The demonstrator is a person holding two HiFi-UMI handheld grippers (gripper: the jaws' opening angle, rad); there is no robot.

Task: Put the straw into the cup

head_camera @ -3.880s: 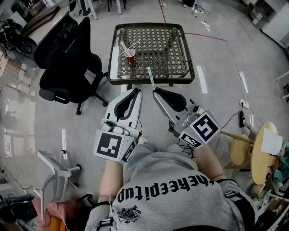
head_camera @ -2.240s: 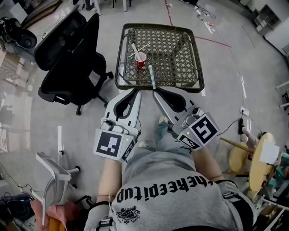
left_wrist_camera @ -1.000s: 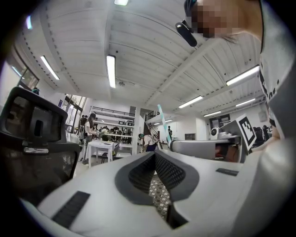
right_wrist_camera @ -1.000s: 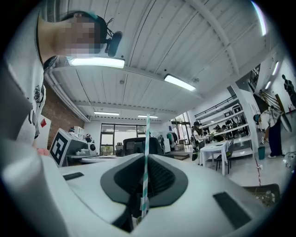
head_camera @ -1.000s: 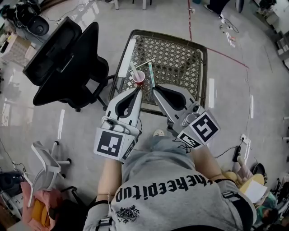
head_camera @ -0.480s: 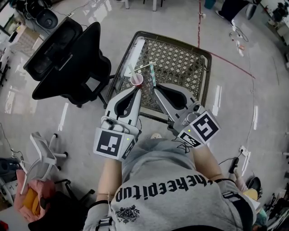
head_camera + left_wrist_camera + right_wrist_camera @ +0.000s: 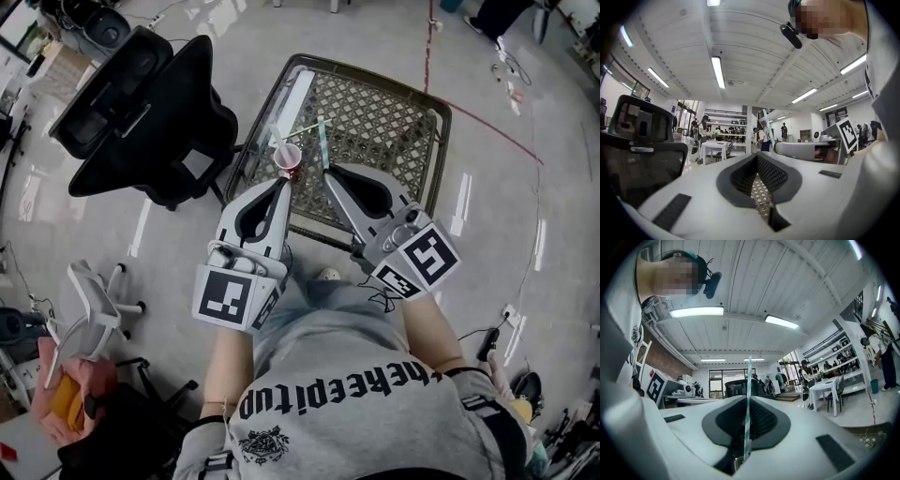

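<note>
A teal-and-white striped paper straw point(image 7: 323, 142) is gripped at its lower end by the right tongs point(image 7: 327, 172), which are clenched on it. In the right gripper view the straw point(image 7: 747, 399) is seen rising straight out from between the closed jaws of the right tongs point(image 7: 748, 398). From the head view it is carried over the near half of the desk, just right of a small red paper cup point(image 7: 290, 159).

Two white straws point(image 7: 277, 141) are already seen leaning out of the cup, which stands close to the desk's near-left corner. The left tongs point(image 7: 283, 182) are held with their tip just beside the cup; whether it is touched cannot be told. In the left gripper view the left tongs point(image 7: 757, 155) are closed with nothing caught, and only lattice is seen through their oval gap.

The dark woven-lattice desk with a raised dark rim point(image 7: 384, 122) is left bare across its far and right parts. A black mesh office chair point(image 7: 141, 103) is parked close against its left edge. Open grey floor point(image 7: 525, 216), crossed by a thin red line point(image 7: 487, 131), is seen to the right.
</note>
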